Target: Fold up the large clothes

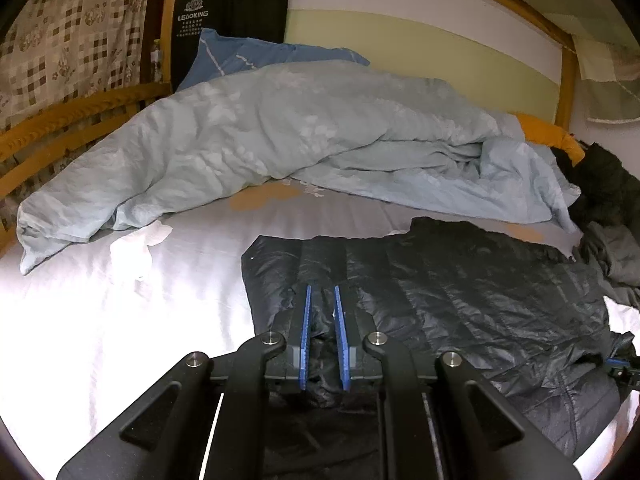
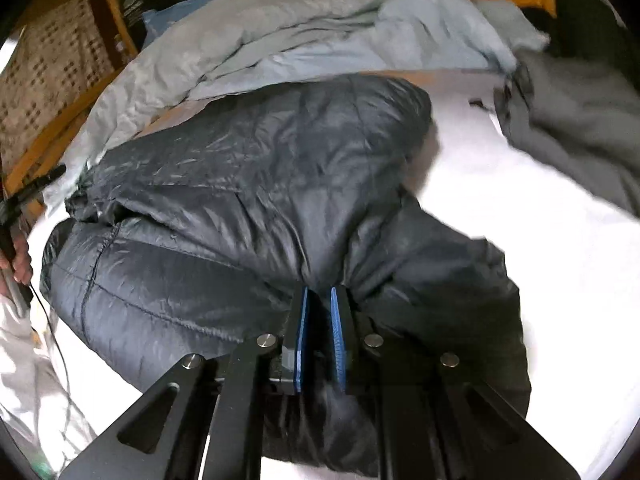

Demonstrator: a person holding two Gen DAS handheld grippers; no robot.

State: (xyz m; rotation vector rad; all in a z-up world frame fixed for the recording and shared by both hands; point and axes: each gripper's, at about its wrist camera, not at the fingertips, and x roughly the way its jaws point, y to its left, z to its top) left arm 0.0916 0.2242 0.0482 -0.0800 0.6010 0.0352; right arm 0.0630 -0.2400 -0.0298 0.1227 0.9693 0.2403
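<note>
Nearest, the left gripper (image 1: pixel 321 292) and the right gripper (image 2: pixel 319 293) are each clamped on a fold of the dark quilted jacket (image 1: pixel 440 300), which lies on the white sheet of the bed (image 1: pixel 120 300) towards its near edge. Beyond the jacket, a rumpled pale-blue duvet (image 1: pixel 280 128) runs across the bed, with a blue pillow (image 1: pixel 260 56) behind it and grey clothing (image 2: pixel 568 120) at the bed's right side. Farthest, a wooden bed frame (image 1: pixel 566 80), a checked curtain (image 1: pixel 72 32) and a black hanging garment (image 1: pixel 232 8) stand against the striped wall (image 1: pixel 400 40).
</note>
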